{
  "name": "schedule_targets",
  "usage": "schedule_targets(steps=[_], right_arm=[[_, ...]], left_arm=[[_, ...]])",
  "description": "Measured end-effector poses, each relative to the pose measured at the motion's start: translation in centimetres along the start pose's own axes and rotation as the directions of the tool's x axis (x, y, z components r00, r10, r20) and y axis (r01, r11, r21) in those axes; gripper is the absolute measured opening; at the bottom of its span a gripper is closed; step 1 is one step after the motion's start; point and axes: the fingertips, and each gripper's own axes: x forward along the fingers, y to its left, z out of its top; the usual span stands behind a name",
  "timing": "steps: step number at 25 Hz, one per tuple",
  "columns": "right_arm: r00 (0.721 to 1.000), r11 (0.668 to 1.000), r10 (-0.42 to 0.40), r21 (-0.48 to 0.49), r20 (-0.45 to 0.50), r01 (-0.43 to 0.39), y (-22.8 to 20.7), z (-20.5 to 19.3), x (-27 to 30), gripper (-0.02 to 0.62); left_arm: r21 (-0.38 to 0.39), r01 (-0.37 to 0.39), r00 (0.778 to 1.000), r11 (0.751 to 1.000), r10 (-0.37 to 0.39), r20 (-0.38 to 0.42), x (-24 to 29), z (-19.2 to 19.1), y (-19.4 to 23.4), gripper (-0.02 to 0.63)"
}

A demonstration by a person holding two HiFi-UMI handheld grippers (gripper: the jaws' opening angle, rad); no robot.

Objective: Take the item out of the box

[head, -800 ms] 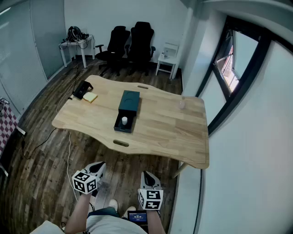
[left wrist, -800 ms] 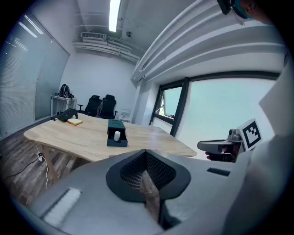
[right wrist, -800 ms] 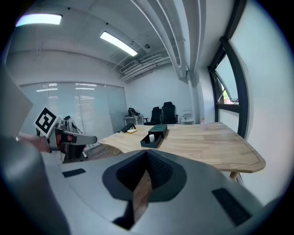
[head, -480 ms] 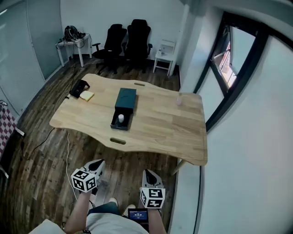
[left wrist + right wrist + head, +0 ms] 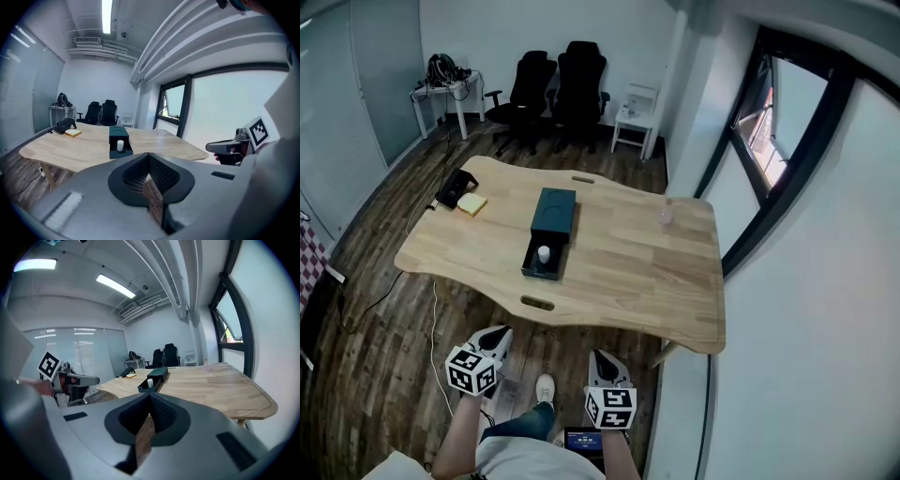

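Note:
A dark green box (image 5: 554, 211) lies in the middle of the wooden table (image 5: 628, 272). Its drawer is pulled out toward me, and a small white cylinder (image 5: 543, 253) stands upright in it. Both grippers hang low in front of me, short of the table's near edge and above the floor. My left gripper (image 5: 498, 340) is shut with nothing in it, and so is my right gripper (image 5: 605, 364). In the left gripper view the box (image 5: 117, 135) and the white cylinder (image 5: 120, 145) are far ahead. In the right gripper view the box (image 5: 156, 375) is also far off.
A black device (image 5: 455, 187) and a yellow pad (image 5: 472, 203) lie at the table's far left. A small clear cup (image 5: 666, 217) stands at the far right. Black chairs (image 5: 553, 89) and white side tables stand behind. A cable trails over the floor on the left.
The view has shifted slightly as I step; a shoe now shows between the grippers. Both grippers stay low and shut, and the box has not moved.

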Motion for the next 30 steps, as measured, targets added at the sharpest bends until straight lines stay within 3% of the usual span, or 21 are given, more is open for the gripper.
schedule_targets(steps=[6,11,18,21,30], right_arm=[[1.000,1.000,0.008,-0.021,-0.026,-0.008,-1.8,1.4,7.2,0.005],[0.998,0.999,-0.025,-0.023,-0.051,0.024,-4.8,4.5,14.9,0.005],[0.998,0.999,-0.051,0.000,-0.040,0.051,-6.9,9.9,26.0,0.005],[0.997,0.998,-0.069,0.006,-0.043,0.069,-7.7,10.7,29.0,0.005],[0.994,0.995,-0.096,-0.002,-0.059,0.096,-8.0,11.2,32.1,0.005]], left_arm=[[-0.037,-0.027,0.999,0.999,0.029,0.032,5.6,2.3,5.9,0.002],[-0.052,-0.008,1.000,0.999,0.010,0.028,12.9,5.2,11.2,0.002],[-0.006,0.044,0.999,0.999,-0.044,0.010,22.4,10.0,17.9,0.002],[0.042,0.073,0.997,0.996,-0.072,-0.019,25.4,10.6,19.2,0.002],[0.080,0.132,0.991,0.988,-0.129,-0.040,28.3,11.6,20.3,0.002]])
